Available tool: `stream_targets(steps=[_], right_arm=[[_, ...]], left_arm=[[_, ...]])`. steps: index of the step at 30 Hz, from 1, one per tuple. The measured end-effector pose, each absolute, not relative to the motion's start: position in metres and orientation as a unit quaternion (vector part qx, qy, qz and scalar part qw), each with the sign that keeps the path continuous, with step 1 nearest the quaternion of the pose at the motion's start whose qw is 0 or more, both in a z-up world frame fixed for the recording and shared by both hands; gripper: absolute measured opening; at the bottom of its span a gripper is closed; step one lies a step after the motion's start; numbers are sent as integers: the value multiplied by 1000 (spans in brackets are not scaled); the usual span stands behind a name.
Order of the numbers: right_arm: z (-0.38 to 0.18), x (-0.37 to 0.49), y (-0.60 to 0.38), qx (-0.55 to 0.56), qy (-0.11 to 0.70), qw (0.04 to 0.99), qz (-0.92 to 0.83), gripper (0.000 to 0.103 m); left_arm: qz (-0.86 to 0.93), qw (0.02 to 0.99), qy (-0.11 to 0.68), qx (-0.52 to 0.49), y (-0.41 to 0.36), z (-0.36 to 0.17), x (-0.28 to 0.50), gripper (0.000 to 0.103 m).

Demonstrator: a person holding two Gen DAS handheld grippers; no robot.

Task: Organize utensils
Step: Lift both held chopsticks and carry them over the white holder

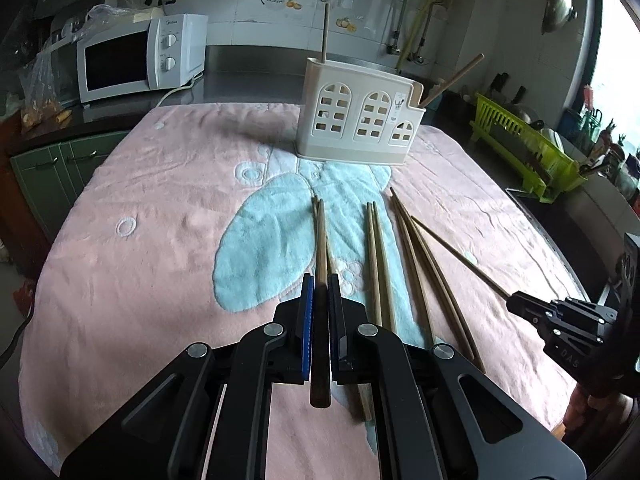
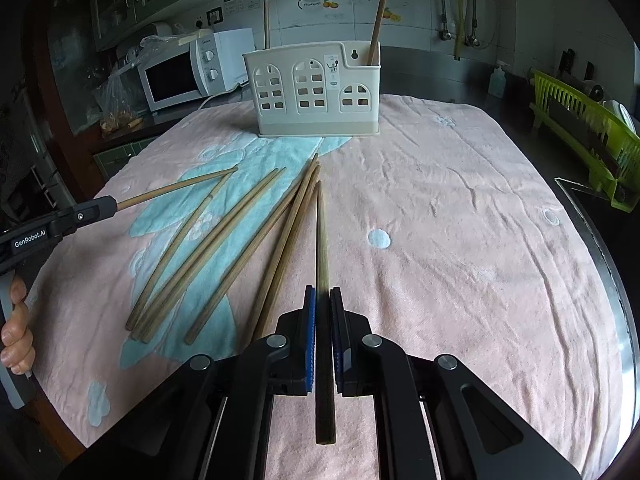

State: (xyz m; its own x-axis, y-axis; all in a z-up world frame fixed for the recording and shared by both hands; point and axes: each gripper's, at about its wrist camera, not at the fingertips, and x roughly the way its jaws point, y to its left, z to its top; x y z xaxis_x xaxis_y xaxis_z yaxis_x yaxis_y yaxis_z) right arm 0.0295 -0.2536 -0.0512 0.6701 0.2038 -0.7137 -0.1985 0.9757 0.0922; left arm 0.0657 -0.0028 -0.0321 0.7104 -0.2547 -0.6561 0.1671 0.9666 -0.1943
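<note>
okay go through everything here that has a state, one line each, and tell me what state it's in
left hand-held gripper: shut on one chopstick
right hand-held gripper: shut on another chopstick
utensil holder: upright on the towel, one chopstick standing at each end
loose chopsticks: lying flat on the towel, not yet in the holder
microwave: door closed
</note>
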Motion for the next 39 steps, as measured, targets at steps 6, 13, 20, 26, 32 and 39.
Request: stream_targets(steps=[6,13,20,26,32,39], right_arm=[[-38,28,-255,10,367,923,112,7],[-15,33,-255,14,328,937,117,7],[3,49,-253,8,306,944,121,7],[26,63,-256,8,295,945,144,7],[53,82,-261,8,294,940,173,7],[97,107,-272,-4,287,937,198,7]], left_arm=[[-112,930,343,-65,2,-17,69,5],[-117,937,323,-65,4,1,77,5],[-122,939,318,-54,1,9,89,5],[-125,940,312,-58,5,21,103,5],[-131,943,300,-52,2,41,116,5],[-143,952,266,-46,-3,84,130,5]])
